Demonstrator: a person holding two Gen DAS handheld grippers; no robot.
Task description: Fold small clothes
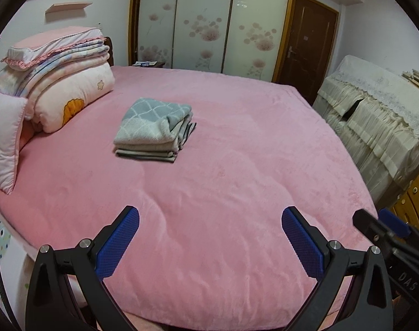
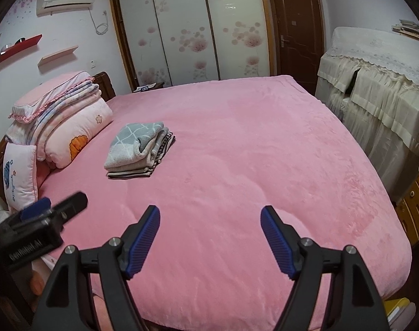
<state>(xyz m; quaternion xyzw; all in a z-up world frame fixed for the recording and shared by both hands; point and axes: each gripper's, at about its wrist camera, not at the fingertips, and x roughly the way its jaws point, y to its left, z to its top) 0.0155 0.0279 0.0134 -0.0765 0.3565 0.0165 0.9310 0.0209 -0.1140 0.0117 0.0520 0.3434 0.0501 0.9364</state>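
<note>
Nearest: left gripper point(image 1: 210, 215) over the front edge of the bed point(image 1: 237, 165), jaws spread wide, nothing between the blue pads point(image 1: 118, 242). Right gripper point(image 2: 210, 215) alongside it, same attitude, jaws also wide apart and empty; bare pink cover shows through both gaps. Each gripper appears at the margin of the other's view, so the two sit close together, side by side.

Mid-bed, toward the left: the stack of folded clothes point(image 1: 154, 129), well apart from both grippers. Top piece is grey with a white lattice pattern; pale and striped layers under it. Edges roughly squared, though the right side bulges a little.

No unfolded garment visible on the cover. Judgement: the fold looks done, or the next piece lies out of frame. If another item comes, lay it flat on the clear cover in front, take two corners with a gripper each, keep the pulls even, then place it square on the stack.

Count: two grippers; one stack, at least three layers, exact number unclear from here; one small pillow point(image 1: 5, 138) at far left; one pile of bedding point(image 1: 60, 82) at the headboard; one wardrobe point(image 1: 209, 22) with three panels; one door point(image 1: 306, 44).
</note>
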